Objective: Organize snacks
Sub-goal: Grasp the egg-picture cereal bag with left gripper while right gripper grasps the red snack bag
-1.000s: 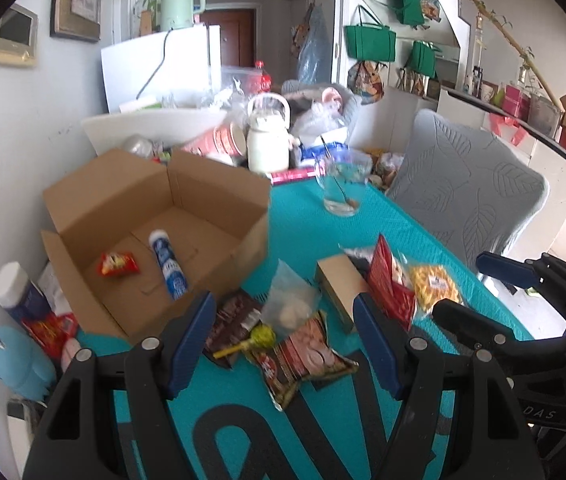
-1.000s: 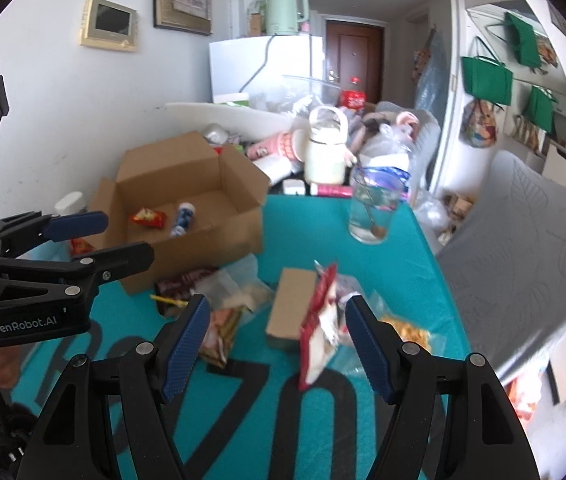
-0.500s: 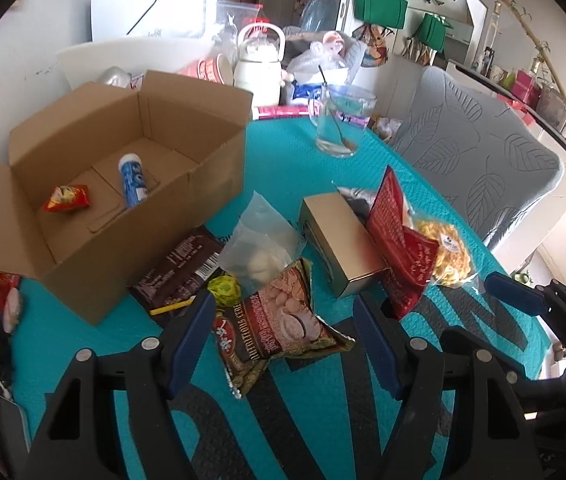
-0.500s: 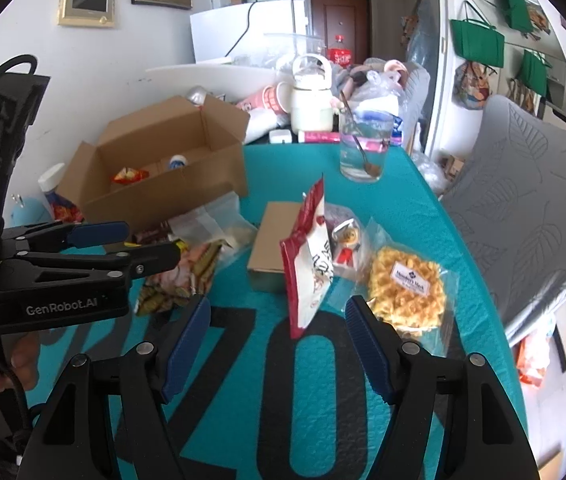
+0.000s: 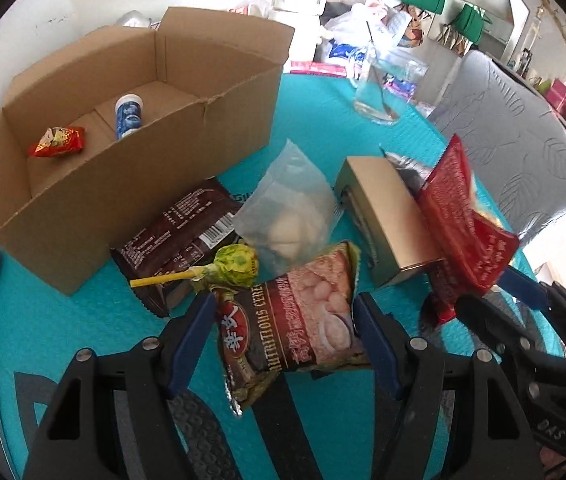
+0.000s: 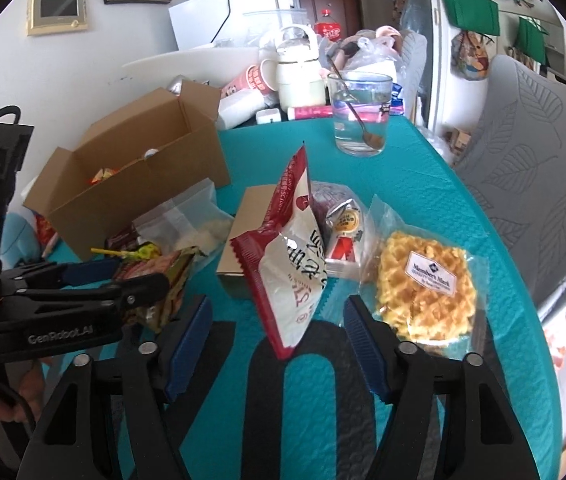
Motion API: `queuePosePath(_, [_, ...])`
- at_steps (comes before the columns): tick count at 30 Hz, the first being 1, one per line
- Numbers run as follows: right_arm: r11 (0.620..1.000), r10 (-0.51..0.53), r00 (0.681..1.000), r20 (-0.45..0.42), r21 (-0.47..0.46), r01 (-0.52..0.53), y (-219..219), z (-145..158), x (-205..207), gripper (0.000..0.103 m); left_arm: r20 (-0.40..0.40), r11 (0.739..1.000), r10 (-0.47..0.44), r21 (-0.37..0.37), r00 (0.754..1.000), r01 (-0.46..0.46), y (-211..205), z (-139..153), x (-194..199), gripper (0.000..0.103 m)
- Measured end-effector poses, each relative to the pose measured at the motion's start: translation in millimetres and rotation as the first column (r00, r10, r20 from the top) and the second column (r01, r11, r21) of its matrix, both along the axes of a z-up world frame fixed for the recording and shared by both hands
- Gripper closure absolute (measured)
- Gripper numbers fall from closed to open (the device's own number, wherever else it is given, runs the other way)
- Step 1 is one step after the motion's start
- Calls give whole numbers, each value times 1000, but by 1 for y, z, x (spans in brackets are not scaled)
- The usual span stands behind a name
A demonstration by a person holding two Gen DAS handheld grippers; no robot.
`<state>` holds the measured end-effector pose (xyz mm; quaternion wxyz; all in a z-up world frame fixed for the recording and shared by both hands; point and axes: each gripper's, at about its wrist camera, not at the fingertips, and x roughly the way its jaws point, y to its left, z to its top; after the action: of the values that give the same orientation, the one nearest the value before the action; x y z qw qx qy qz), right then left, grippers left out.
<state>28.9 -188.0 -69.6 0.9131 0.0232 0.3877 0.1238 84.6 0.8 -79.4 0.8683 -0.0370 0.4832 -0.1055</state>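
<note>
An open cardboard box (image 5: pixel 131 148) (image 6: pixel 139 184) holds a small red packet (image 5: pixel 57 142) and a blue tube (image 5: pixel 128 115). Snacks lie on the teal table: a cereal bag (image 5: pixel 295 320), a green lollipop (image 5: pixel 235 264), a brown wrapper (image 5: pixel 179 240), a clear bag (image 5: pixel 291 216), a gold box (image 5: pixel 391 220), a red-white bag (image 6: pixel 295 252) and a waffle pack (image 6: pixel 427 284). My left gripper (image 5: pixel 283 336) is open with the cereal bag between its jaws. My right gripper (image 6: pixel 277 336) is open around the red-white bag's lower end.
A glass with a spoon (image 6: pixel 359 112) stands at the far side. A white kettle (image 6: pixel 299 68), cups and bags crowd the back of the table. A grey chair (image 6: pixel 543 168) stands at the right. The wall is on the left.
Both grippers have come down and forward to the snacks. The cereal bag now lies between the left jaws, and the red-white bag between the right jaws.
</note>
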Motion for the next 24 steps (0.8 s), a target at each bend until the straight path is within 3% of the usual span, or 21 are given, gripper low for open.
queuePosePath(3, [1000,4,1000,-6,-3,-4,0,-6,10,40,-11,1000,-6,1,1000,7,1,-4,3,32])
queuePosePath(7, [1000,5,1000,-9,-10,-5,-1,-11,21,42,-49,1000,-11,16,999,12,-1,-12,10,23])
queuePosePath(11, [1000,3,1000,-4,-31,-3,-3,-15,28,55,-83,999,-8,31,997,10,-5,-20,16,19])
queuePosePath(16, [1000,0,1000,-4,-26,0,-7,-15,28,73,-57,999,-3,33,998,5,-5,-21,10,19])
queuePosePath(20, [1000,2,1000,-16,0,-2,-11,-15,21,80,-19,1000,-8,6,1000,8,0,-17,-1,34])
queuePosePath(24, [1000,8,1000,-26,14,-8,-14,-15,8,80,-35,999,-38,-1,999,38,-1,-16,-16,34])
